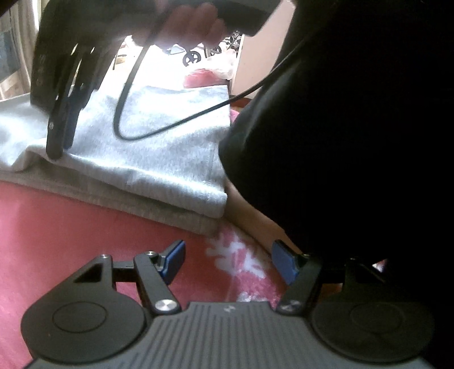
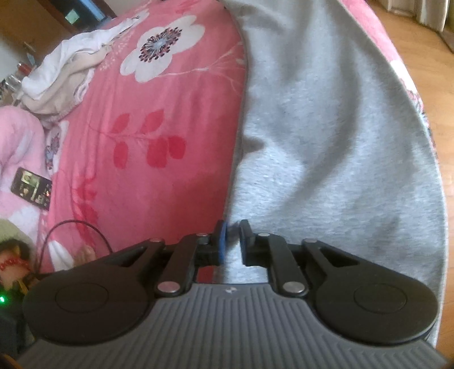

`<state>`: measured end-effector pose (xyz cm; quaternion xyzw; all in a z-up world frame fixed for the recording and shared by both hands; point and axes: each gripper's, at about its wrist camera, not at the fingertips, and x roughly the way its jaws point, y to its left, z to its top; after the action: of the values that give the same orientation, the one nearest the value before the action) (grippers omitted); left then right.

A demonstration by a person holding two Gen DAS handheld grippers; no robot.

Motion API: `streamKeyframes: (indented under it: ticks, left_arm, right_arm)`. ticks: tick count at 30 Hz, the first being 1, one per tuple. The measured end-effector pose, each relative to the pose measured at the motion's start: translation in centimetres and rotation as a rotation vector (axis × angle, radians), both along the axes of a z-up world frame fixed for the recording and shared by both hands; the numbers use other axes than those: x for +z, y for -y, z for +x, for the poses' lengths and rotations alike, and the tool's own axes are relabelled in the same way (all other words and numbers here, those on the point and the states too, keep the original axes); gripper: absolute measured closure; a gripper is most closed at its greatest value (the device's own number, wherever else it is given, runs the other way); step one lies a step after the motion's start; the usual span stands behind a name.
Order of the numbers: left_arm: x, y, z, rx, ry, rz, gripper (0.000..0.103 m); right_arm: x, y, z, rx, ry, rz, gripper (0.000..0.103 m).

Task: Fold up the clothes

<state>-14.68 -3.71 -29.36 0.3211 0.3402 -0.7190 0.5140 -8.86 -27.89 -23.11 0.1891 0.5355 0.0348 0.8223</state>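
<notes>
A grey sweatshirt-like garment (image 1: 159, 159) lies folded in layers on the pink flowered bedspread (image 1: 71, 227). My left gripper (image 1: 229, 261) hovers open over the bedspread just in front of the garment's near edge, with nothing between its blue pads. My right gripper (image 1: 58, 147), held by a hand (image 1: 193, 25), points down with its tips on the garment's left part. In the right wrist view the right gripper (image 2: 231, 241) stands over the left edge of the grey garment (image 2: 326, 127). Its jaws are a narrow gap apart, with grey cloth showing in the gap and no pad pressing on it.
A black cable (image 1: 124, 113) hangs in a loop over the garment. The person's dark clothing (image 1: 354, 142) fills the right side. A pile of white and beige clothes (image 2: 62, 79), a phone (image 2: 31, 188) and a pink blanket (image 2: 17, 147) lie on the bedspread (image 2: 147, 142). Wooden floor (image 2: 425, 56) lies beyond the bed's edge.
</notes>
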Motion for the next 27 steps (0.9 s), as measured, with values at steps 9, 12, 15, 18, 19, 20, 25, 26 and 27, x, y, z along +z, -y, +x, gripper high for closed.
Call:
streamKeyframes:
  ticks: [9,12,15,18,19,20,25,26,27]
  left_arm:
    - [0.0,0.2,0.3,0.016,-0.019,0.020,0.035]
    - [0.1,0.1,0.4,0.032,-0.012,0.020,0.035]
    - [0.3,0.2,0.5,0.044,-0.009,0.011,0.035]
    - [0.5,0.3,0.5,0.050,-0.010,0.002,0.035]
    - [0.6,0.4,0.5,0.048,-0.008,-0.002,0.035]
    - [0.6,0.5,0.4,0.045,-0.005,-0.005,0.035]
    - [1.3,1.6,1.1,0.064,0.042,-0.074,0.035]
    - [1.5,1.9,1.5,0.074,0.048,-0.091,0.035]
    - [1.6,2.3,1.9,0.086,0.045,-0.103,0.035]
  right_arm:
    - [0.2,-3.1,-2.4,0.173,-0.089,-0.026,0.083]
    - [-1.2,-4.2,-2.7,0.192,-0.133,-0.050,0.076]
    - [-2.4,-4.9,-3.0,0.200,-0.150,-0.031,0.076]
    - [-3.7,-5.1,-3.3,0.205,-0.171,0.025,0.075]
    - [-4.0,-5.0,-3.3,0.196,-0.177,0.044,0.075]
    - [-4.3,-4.9,-3.4,0.188,-0.184,0.063,0.075]
    - [-2.2,-1.3,-2.7,0.130,-0.165,0.223,0.075]
    - [-1.2,-0.4,-2.2,0.118,-0.146,0.232,0.075]
    - [-0.1,0.5,-1.5,0.103,-0.123,0.233,0.075]
